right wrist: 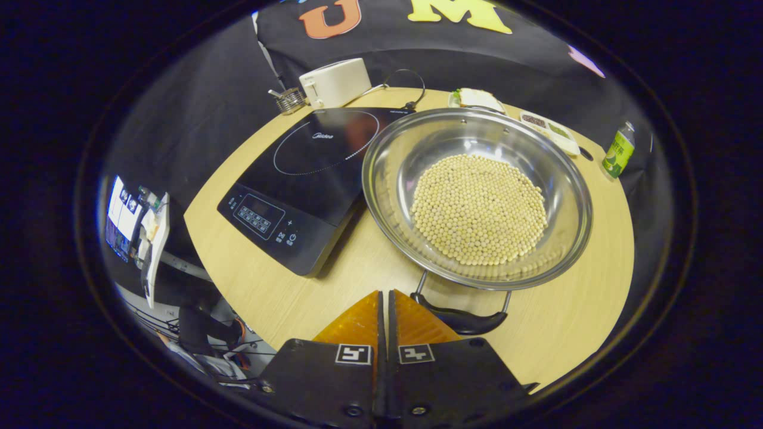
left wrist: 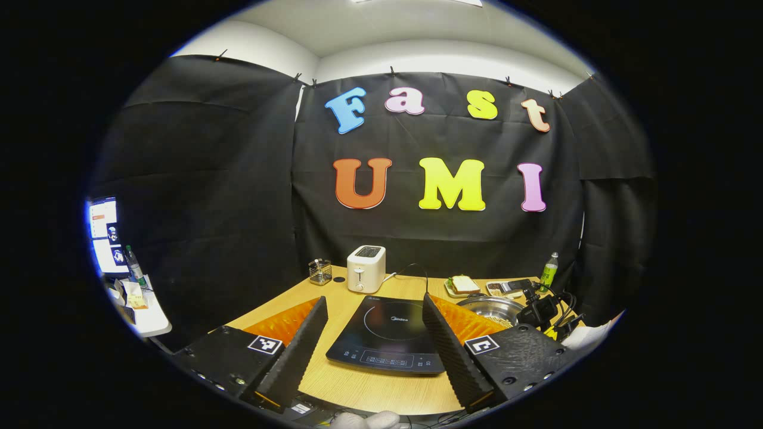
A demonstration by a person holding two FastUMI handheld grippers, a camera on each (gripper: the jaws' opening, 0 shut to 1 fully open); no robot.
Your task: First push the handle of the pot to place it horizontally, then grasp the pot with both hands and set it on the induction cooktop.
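Here the pot (right wrist: 477,196), a wide steel pan holding pale beans (right wrist: 478,208), sat on the wooden counter (right wrist: 268,286) just right of the black induction cooktop (right wrist: 304,179), its rim overlapping the cooktop's right edge. Its black handle (right wrist: 459,319) lay level at the near side, touching the right gripper (right wrist: 386,307), whose jaws were pressed together on nothing. The left gripper (left wrist: 375,310) hovered over the cooktop, jaws wide apart. A white toaster (left wrist: 366,269) stood at the far side of the counter.

Left claw (left wrist: 375,333) open above induction cooktop (left wrist: 387,336), pot (left wrist: 492,308) beside
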